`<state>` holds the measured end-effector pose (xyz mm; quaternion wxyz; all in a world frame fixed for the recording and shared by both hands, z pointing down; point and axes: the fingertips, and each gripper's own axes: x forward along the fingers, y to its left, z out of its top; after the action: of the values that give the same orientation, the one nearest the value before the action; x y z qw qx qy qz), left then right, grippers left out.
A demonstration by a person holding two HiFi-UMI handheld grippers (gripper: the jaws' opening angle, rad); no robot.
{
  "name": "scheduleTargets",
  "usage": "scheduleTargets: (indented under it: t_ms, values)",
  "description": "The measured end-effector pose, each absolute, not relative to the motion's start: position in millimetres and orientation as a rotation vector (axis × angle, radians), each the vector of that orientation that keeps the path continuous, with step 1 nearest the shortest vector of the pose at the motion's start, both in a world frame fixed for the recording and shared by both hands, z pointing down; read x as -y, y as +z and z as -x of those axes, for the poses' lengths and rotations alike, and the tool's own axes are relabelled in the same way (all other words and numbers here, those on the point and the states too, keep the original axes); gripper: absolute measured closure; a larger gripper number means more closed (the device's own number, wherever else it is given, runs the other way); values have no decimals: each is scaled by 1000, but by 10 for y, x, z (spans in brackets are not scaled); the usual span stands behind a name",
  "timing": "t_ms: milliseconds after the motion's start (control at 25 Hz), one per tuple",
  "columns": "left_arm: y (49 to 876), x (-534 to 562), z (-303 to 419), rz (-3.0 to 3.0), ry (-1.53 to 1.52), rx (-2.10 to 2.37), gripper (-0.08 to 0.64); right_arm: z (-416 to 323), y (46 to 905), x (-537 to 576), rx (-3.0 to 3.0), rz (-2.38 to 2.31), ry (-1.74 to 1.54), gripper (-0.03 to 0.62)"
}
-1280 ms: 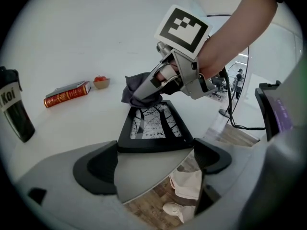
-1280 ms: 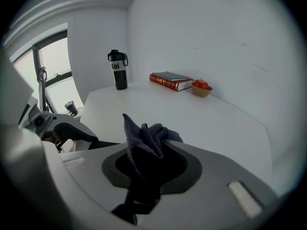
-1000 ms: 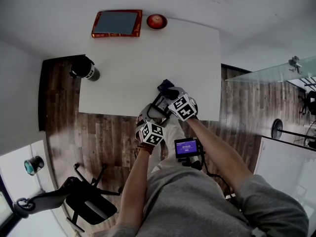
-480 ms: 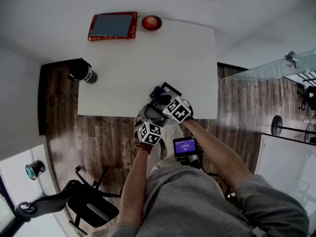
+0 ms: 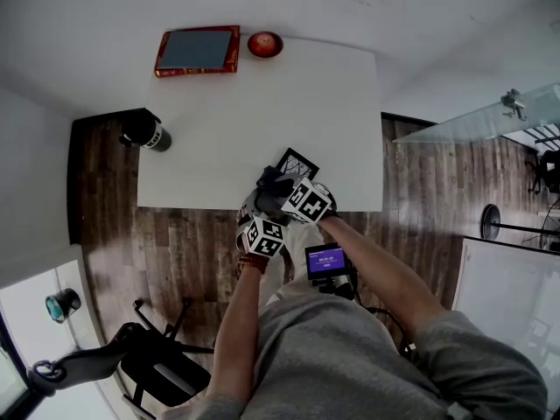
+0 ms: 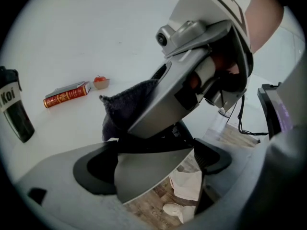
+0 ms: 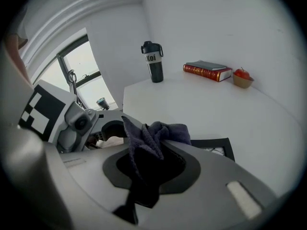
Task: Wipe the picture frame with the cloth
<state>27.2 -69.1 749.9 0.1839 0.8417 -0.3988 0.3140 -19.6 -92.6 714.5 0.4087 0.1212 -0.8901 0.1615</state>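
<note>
Clamping one cloth (image 7: 160,132), right gripper (image 7: 152,163); left gripper (image 6: 153,169) grips one picture frame (image 5: 297,161).

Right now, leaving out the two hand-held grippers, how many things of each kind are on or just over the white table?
picture frame: 1
cloth: 1
book: 1
bottle: 1
bowl with a red fruit: 1
total: 5

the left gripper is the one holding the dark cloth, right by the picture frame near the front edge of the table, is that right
Not quite: it is the right gripper whose jaws are shut on the dark cloth, which the right gripper view shows bunched between them. The rest holds: the cloth is right by the picture frame, which lies near the front edge of the table.
</note>
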Motion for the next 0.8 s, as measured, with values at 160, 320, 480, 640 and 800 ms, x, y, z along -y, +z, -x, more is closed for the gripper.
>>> scheduleTargets:
  t_ms: [160,320,480,640,800]
  values:
    - [7495,700,-259,-2375,890,1125,66,192,7139,894,2233,-248,471,518]
    - [7497,692,-272,-2373,889,1123,66,151,7126,841,2237,-214,524,518]
    - [7495,687,-265,-2374,890,1122,66,114,7098,779,2246,-184,590,518]
    - [7487,687,-262,-2374,889,1122,66,67,7059,695,2243,-117,695,518]
    - [7487,685,-272,-2376,889,1122,66,-43,6870,567,2248,64,734,516]
